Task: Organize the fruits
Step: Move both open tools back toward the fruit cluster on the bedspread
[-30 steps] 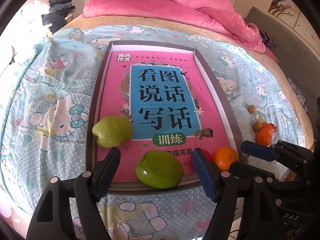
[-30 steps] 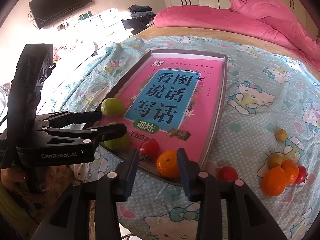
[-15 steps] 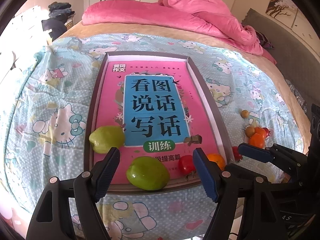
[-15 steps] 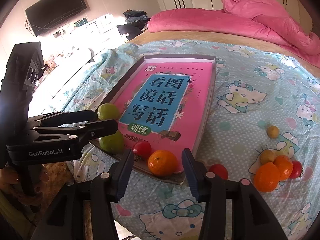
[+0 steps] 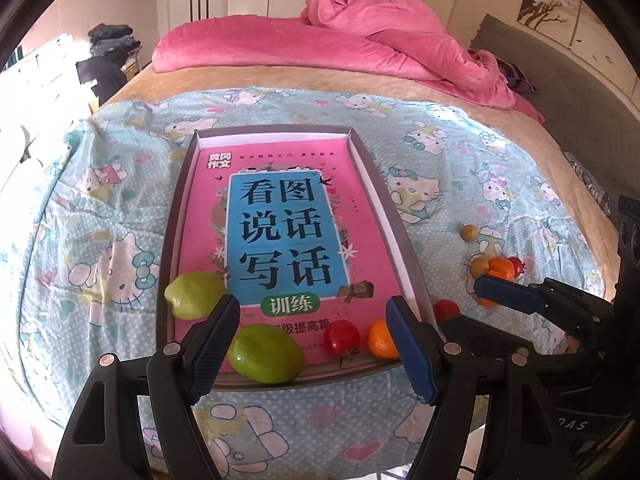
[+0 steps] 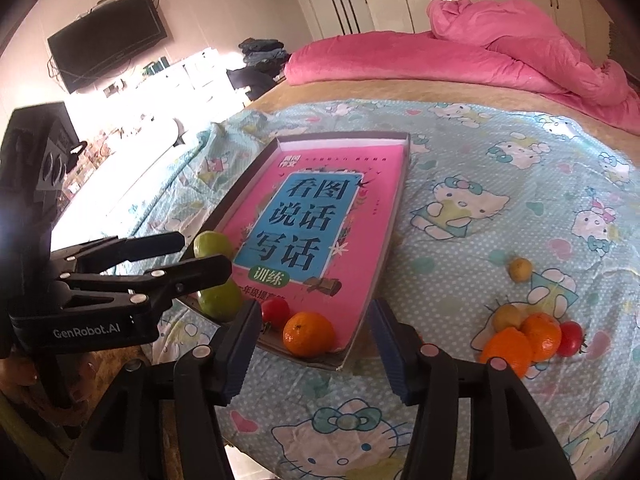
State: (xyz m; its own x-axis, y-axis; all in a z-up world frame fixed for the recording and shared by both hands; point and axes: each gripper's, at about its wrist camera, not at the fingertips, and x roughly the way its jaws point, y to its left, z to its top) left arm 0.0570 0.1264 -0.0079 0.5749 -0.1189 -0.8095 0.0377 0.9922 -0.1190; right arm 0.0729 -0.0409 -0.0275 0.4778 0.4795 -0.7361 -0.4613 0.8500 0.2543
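Along the tray's (image 6: 360,330) near edge an orange (image 6: 308,333) is sitting while my right gripper (image 6: 314,354) is opening around nothing; "GenRobot.AI" is showing on my left gripper (image 6: 188,252), open and empty

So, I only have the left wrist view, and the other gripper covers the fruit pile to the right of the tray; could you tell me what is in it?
Observer: In the right wrist view the pile is a front orange, a rear orange, a red tomato and a small yellow fruit.
Operator: Thank you. Is anything being gripped on that side?
Observer: No. The right gripper is opening, and the tray orange, in the near corner of the tray, sits between its jaws with a clear gap on each side.
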